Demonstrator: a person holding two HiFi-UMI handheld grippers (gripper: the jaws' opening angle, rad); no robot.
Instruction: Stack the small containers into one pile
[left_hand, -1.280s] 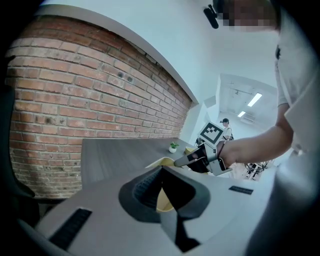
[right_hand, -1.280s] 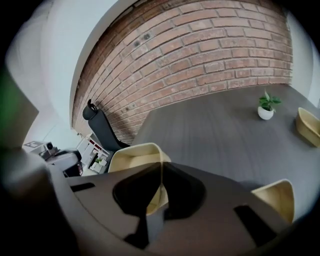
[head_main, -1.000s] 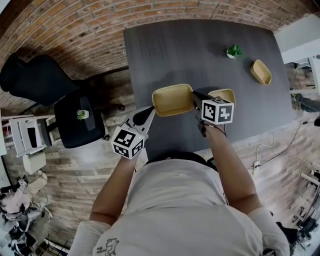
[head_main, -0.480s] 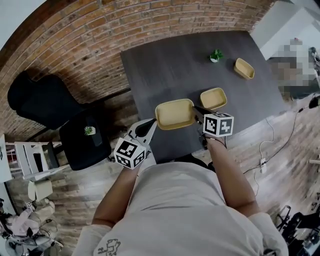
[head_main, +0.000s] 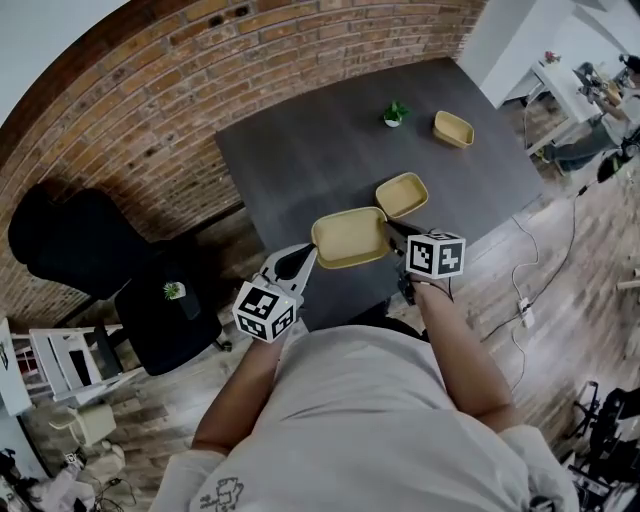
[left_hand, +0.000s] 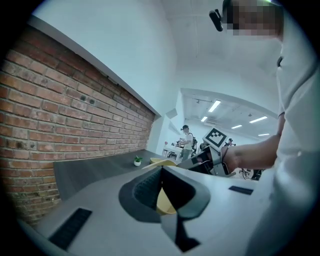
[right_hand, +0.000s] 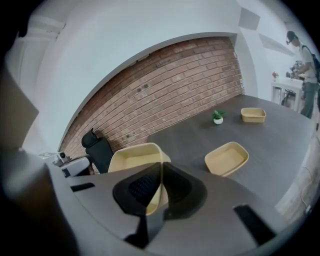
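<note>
A large yellow container (head_main: 348, 237) hangs in the air over the near edge of the dark table (head_main: 300, 150), held from both sides. My left gripper (head_main: 303, 260) is shut on its left rim, and the yellow wall (left_hand: 163, 201) shows between the jaws of that gripper (left_hand: 161, 172). My right gripper (head_main: 393, 230) is shut on the right rim, with the container (right_hand: 134, 156) pinched at the tips of this gripper (right_hand: 161, 167). A second yellow container (head_main: 402, 194) (right_hand: 226, 158) lies on the table just beyond. A third container (head_main: 453, 128) (right_hand: 253, 114) sits at the far right.
A small potted plant (head_main: 396, 114) (right_hand: 217, 117) stands near the third container. A brick wall (head_main: 150, 90) runs along the table's far side. A black chair (head_main: 60, 250) and a black stool (head_main: 165, 320) stand to the left. People work in the background (left_hand: 187, 142).
Both grippers have risen with the large container between them. The table and the containers on it now look smaller and farther off, and the second container lies farther from the right gripper.
</note>
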